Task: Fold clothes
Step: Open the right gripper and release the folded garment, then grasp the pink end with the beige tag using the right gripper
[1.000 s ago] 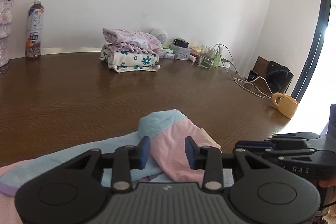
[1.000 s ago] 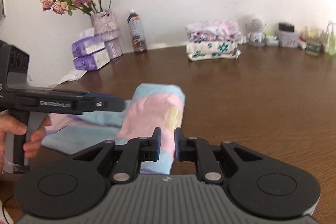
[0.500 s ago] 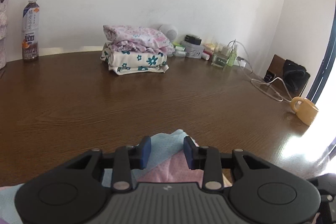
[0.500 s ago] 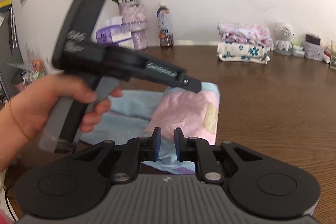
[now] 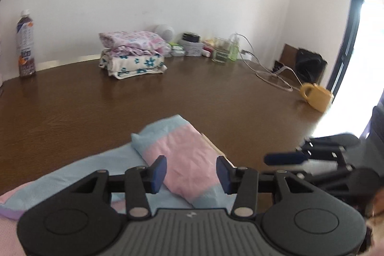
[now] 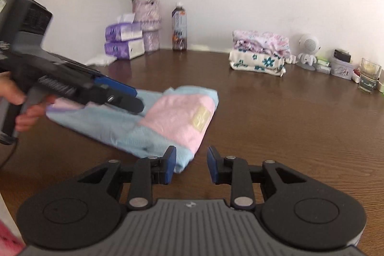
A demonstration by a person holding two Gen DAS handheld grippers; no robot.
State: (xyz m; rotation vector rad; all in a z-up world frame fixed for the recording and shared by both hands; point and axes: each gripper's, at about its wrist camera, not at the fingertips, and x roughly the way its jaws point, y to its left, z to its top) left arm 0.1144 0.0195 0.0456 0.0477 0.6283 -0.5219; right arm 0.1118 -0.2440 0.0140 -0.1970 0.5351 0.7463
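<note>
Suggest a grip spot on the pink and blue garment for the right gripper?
Probably the near blue corner of the garment, just ahead of the open right gripper. The folded edge lies flat on the table, so come in low from the near side and pinch the layers together. The left gripper hovers open over the pink panel.
</note>
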